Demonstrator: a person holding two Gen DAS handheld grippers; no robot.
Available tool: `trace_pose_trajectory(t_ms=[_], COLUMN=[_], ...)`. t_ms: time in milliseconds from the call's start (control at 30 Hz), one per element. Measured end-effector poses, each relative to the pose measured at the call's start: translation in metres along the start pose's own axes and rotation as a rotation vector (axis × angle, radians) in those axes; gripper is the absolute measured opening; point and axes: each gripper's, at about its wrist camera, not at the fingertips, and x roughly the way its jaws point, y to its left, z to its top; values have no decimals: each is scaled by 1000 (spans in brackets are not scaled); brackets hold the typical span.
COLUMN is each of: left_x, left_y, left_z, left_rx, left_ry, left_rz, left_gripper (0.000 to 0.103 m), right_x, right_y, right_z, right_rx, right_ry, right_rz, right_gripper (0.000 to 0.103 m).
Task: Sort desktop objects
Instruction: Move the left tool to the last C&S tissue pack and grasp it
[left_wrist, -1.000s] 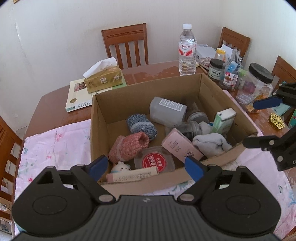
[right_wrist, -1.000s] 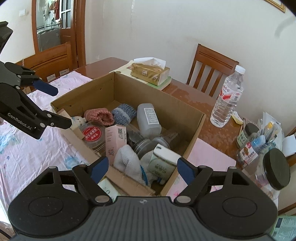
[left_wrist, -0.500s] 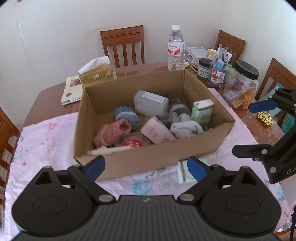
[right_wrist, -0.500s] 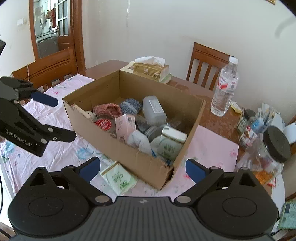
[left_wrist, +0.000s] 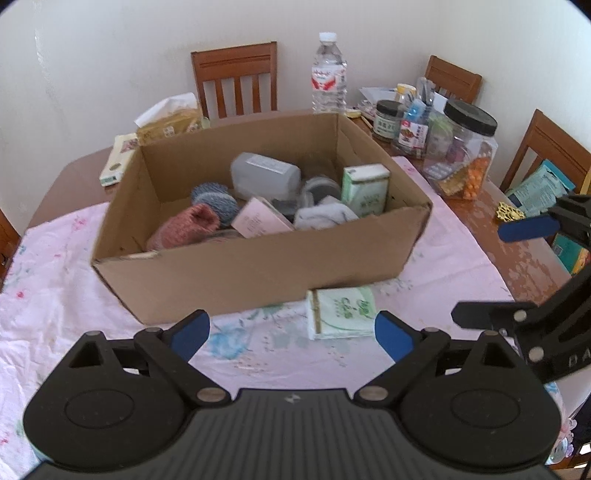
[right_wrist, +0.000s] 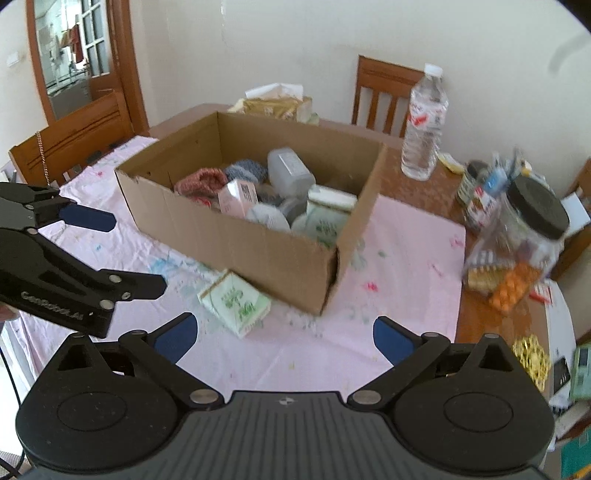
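Both jaws wide apart, empty, above pink floral tablecloth (left_wrist: 66, 295) on wooden table (left_wrist: 517, 236), cream wall (left_wrist: 110, 55) behind.

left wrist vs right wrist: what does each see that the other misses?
Only the left wrist view: the book beside the tissue box, and the right gripper, open. Only the right wrist view: the door and the left gripper, open. Both: the cardboard box, the green packet lying in front of it, and the water bottle.

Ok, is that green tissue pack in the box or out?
Out: the green tissue pack lies flat on the pink cloth against the cardboard box front wall.
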Motion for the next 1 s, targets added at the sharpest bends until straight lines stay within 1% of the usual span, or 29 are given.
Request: trace_pose_trajectory(t_ms=[200,367,500,700,833,900,1000], left_x=[23,47,62,75,87,88,91], left_y=[-13,-22,-31,-37,-42,-42,-43], left_z=[-11,-21,-26,-32,-35,-36,-34], left_rx=[2,-11,-17,-41,-40,-49,-55], left_ry=[28,74,93,81,110,90,82], left_rz=[-10,-20,-17,8,21,26,31], left_gripper=[96,96,96,96,97,98,99], right_x=[4,5,3,-6,-7,-7,-7], right_y=[1,-6,-13,-25,-27,-26,-26], right_z=[-21,-33,-39,-46,-49,-51,-51], right_rx=[-2,51,80,138,151,145,142], right_ry=[71,100,103,84,83,82,80], right_rz=[-63,-82,-93,-100,-91,-87,-81], right_gripper=[103,103,103,103,103,103,103])
